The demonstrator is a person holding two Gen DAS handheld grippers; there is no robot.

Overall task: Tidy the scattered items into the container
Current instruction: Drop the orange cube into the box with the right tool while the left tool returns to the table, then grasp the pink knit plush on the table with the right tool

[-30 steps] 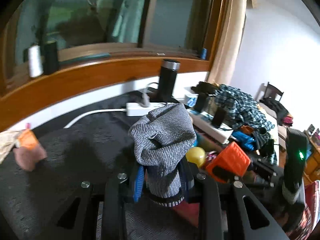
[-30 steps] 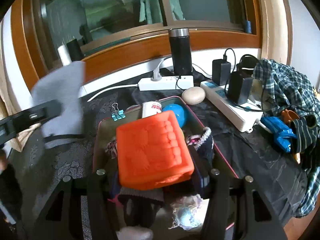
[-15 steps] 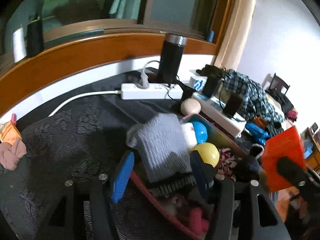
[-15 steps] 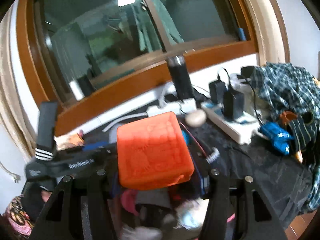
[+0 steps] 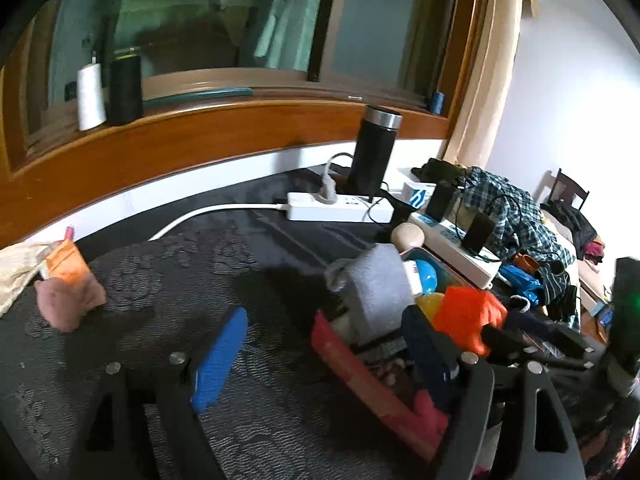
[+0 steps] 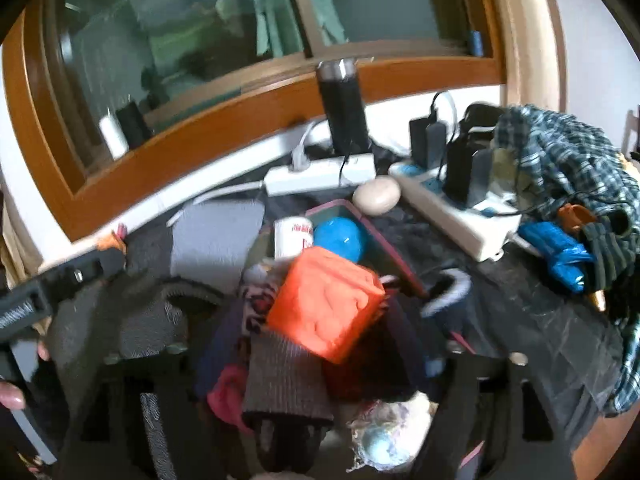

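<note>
The pink-rimmed container (image 6: pixel 386 250) is heaped with socks and toys. An orange block (image 6: pixel 326 304) lies tilted on top of the heap, between the wide-apart fingers of my open right gripper (image 6: pixel 332 346) and touching neither. In the left wrist view the same orange block (image 5: pixel 468 316) sits inside the container (image 5: pixel 352 360). A grey sock (image 5: pixel 376 292) lies draped over the container's near-left rim. My left gripper (image 5: pixel 324 332) is open just behind it, its blue-padded fingers (image 5: pixel 218 360) well apart. The grey sock (image 6: pixel 216 236) also shows left of the container.
A white power strip (image 5: pixel 336 206), a black flask (image 5: pixel 372 152) and a beige egg (image 6: pixel 376 200) stand behind the container. A second power strip (image 6: pixel 460 216) and a plaid shirt (image 6: pixel 568 160) are to the right. A pink cloth (image 5: pixel 68 308) and an orange packet (image 5: pixel 66 268) lie far left.
My left gripper carried the grey sock to the container, opened and let it go on the rim. My right gripper opened, and the orange block tipped down onto the heap.
</note>
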